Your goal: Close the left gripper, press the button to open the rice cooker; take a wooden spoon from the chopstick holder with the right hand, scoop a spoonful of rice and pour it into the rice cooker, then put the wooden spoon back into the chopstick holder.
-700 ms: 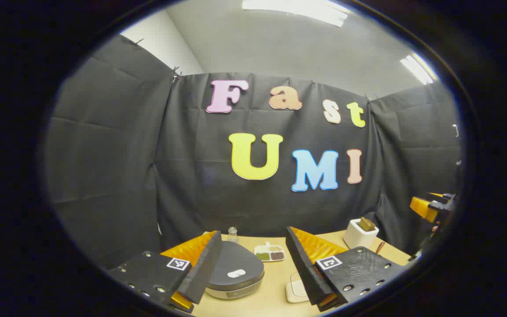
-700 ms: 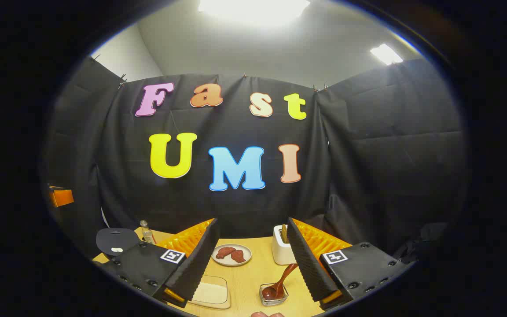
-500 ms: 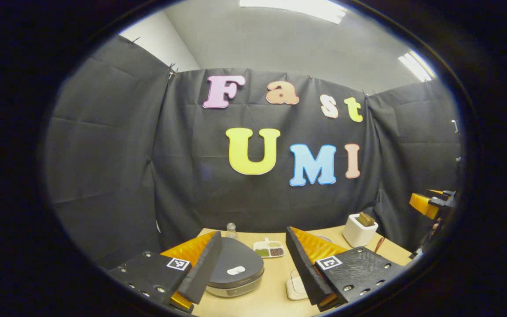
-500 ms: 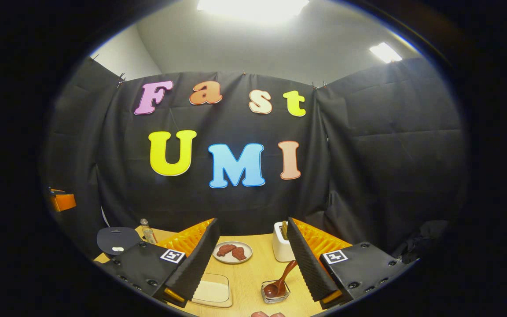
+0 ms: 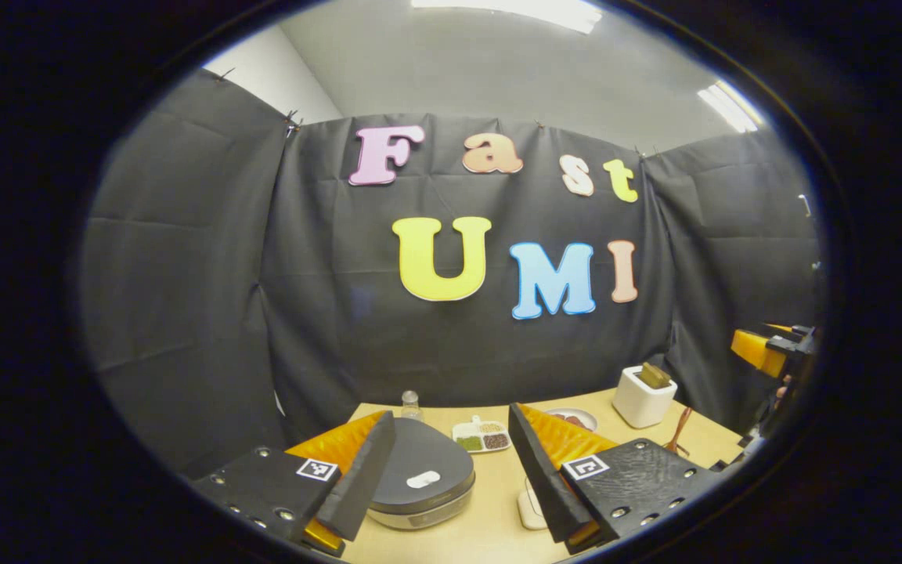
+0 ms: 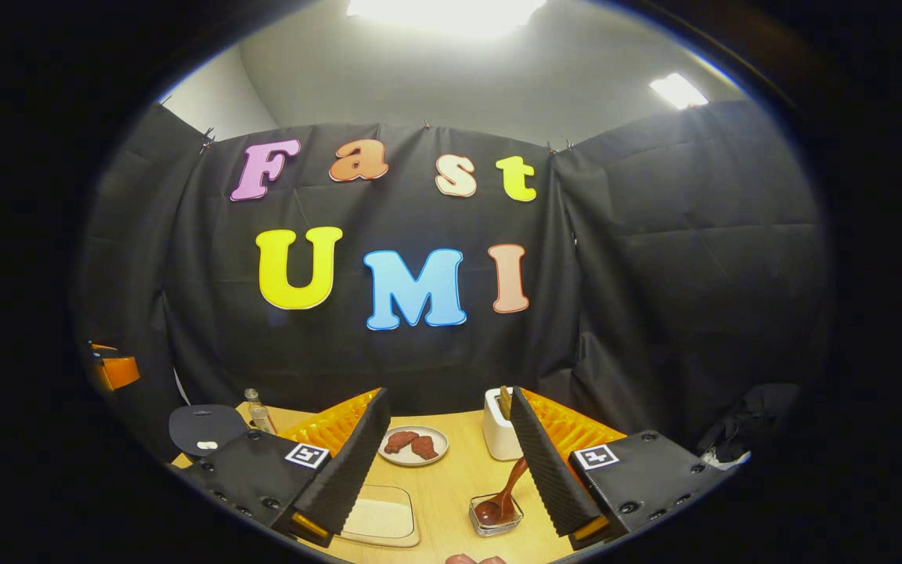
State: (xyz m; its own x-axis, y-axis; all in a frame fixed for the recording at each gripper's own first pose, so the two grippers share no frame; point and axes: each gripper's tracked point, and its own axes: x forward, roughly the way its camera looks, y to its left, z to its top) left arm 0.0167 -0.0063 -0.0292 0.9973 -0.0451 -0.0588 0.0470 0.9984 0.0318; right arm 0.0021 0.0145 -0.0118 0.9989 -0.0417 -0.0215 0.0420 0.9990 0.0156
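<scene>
A: Which step are we on?

B: The very first one, I think. The left gripper (image 5: 451, 478) hangs over the near edge of the desk (image 5: 490, 533), and its jaws are wide apart, holding nothing. The task wants them squeezed together first.

A: Where is the rice cooker?

B: In the left gripper view it sits just past the jaws, at about 7 o'clock. The rice cooker (image 5: 420, 489) has its lid down, and the little pale button (image 5: 423, 479) is on top.

A: And the other one?

B: The right gripper (image 6: 451, 462) is spread wide too, with nothing in it. Close below it, at 6 o'clock, is a flat dish of rice (image 6: 379, 521). Farther back, near 12 o'clock of that dish, stands the white chopstick holder (image 6: 498, 431).

A: What comes next?

B: I'd say pinch the left jaws closed, then come down right on that button. It's small, so aim well.
</scene>
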